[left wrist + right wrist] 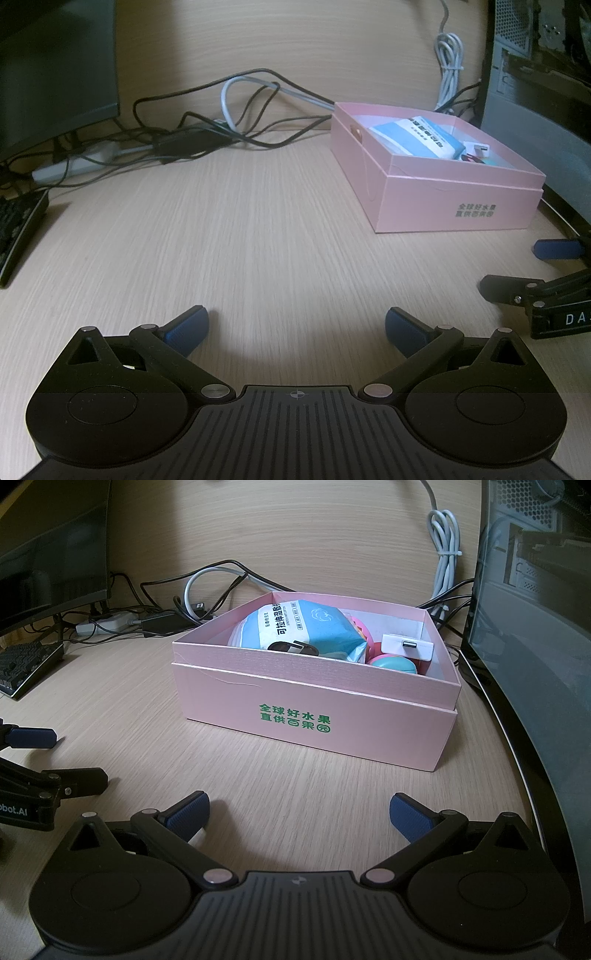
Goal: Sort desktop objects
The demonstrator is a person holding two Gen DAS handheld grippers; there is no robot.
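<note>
Left gripper (297, 328): black linkage arms, blue ribbed pads (188, 330) spread wide apart, nothing between them. Low over bare light wood-grain desktop (258, 229).

Right gripper (299, 812): same build, blue pads (410, 818) also wide apart, empty. A small white patch showing under the left pad; cannot tell what it is. Seen from the left wrist view at the right edge (524, 269), jaws parted, just above the desk.

Ahead of the right gripper, near: open pink cardboard box with green printed characters on its front wall (314, 709), sitting flat on the desktop. In the left wrist view the same box (454, 199) lies ahead and to the right.

Inside the box:
- blue-and-white soft plastic pack with printed text (295, 627), tilted against the back left.
- small black oblong item (293, 648) lying on the pack's front edge.
- white USB-plug adapter (406, 646) at the right side, resting on other contents.
- round teal-and-pink object (393, 662) below the adapter, partly hidden by the front wall.

Behind the box: tangle of black and grey cables (184, 605) with a white power strip (107, 622); bundled grey cord (445, 554) hanging down the back panel.

Far left: dark monitor (51, 554), black keyboard corner (29, 664). Right: dark computer tower with glass side (535, 627), just beside the box.
</note>
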